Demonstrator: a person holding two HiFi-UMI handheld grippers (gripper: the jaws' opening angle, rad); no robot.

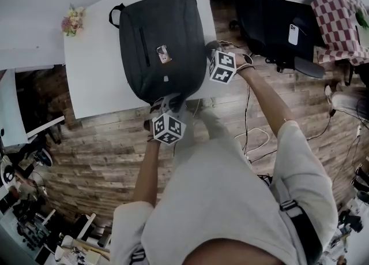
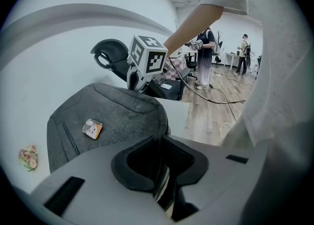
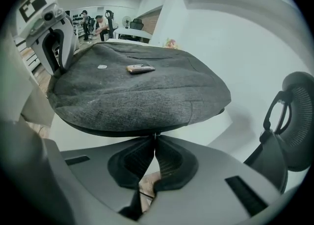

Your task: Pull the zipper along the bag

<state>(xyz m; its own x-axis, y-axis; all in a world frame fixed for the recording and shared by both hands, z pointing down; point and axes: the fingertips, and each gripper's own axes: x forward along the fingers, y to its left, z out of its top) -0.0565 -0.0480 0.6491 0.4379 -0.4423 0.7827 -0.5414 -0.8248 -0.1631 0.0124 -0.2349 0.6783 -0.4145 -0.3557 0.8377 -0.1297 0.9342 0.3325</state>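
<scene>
two hand-held grippers are on one bag. the bag is dark grey and lies flat on the white counter, with its near end at the counter's front edge.

left hand-held gripper: set at the bag's near end. the jaws are almost together, with only a narrow gap, and pinch a dark fold or strap of the bag. judged function: anchor.

right hand-held gripper: set low against the seam on the bag's right side. the jaw tips are closed together on a small piece at the seam. this is taken to be the zipper pull, though it is too small to confirm.

step in hand: both grips look made, and the run along the zipper appears not yet begun. no opened length of zipper shows in any view.

next move:
1. draw the right hand-held gripper along the seam, following the curve of the bag's edge.
2. keep the force in line with the track, not away from the bag.
3. hold the left grip firm, so the cloth is taut and the bag does not slide on the counter.
</scene>
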